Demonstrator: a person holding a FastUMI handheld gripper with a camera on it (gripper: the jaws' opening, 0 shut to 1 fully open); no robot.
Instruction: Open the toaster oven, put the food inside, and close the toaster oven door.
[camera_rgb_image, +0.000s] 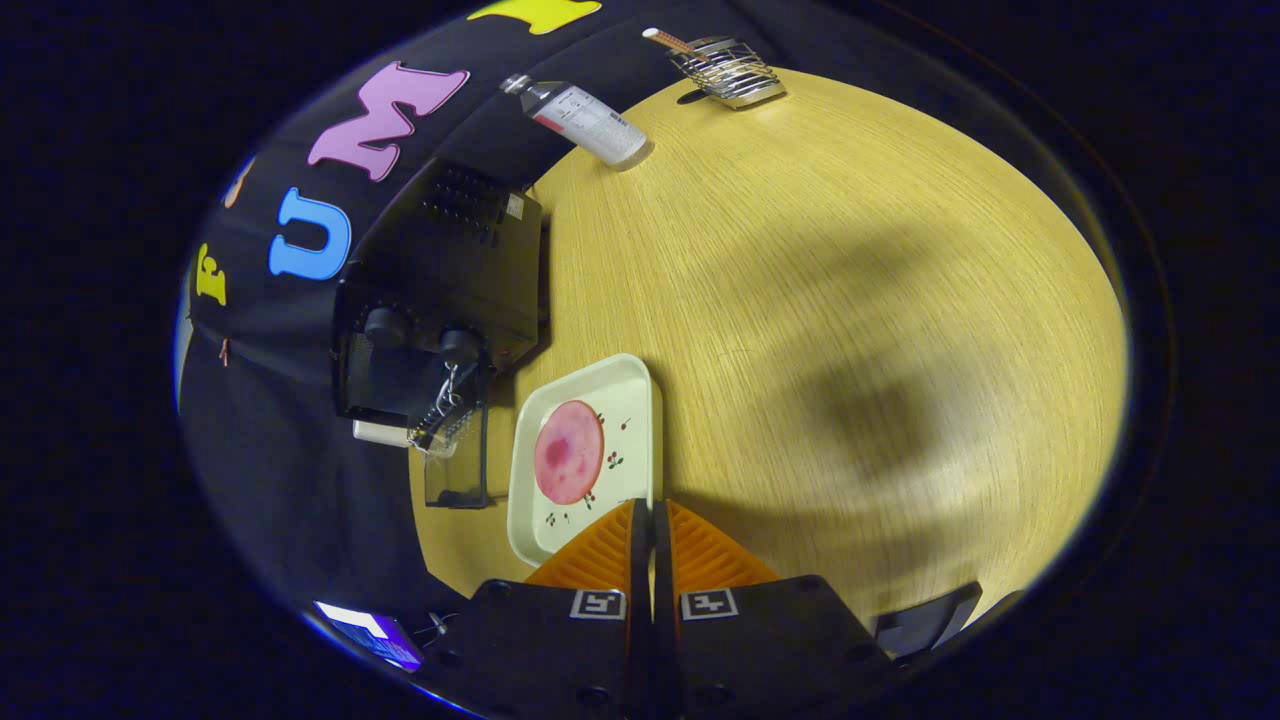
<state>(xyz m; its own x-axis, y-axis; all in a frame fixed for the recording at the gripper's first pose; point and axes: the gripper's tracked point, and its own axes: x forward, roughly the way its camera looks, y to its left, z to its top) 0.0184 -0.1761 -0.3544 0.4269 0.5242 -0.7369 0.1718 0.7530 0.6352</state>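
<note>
Claw pressed together and empty, tips over the tray's edge, pink food slice on it, toaster oven beyond, door dropped open, wooden table

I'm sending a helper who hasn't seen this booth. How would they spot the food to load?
On the wooden table, find the black toaster oven. Beside it sits a pale square tray, just ahead of the shut gripper. The food is the round pink slice on it.
</note>
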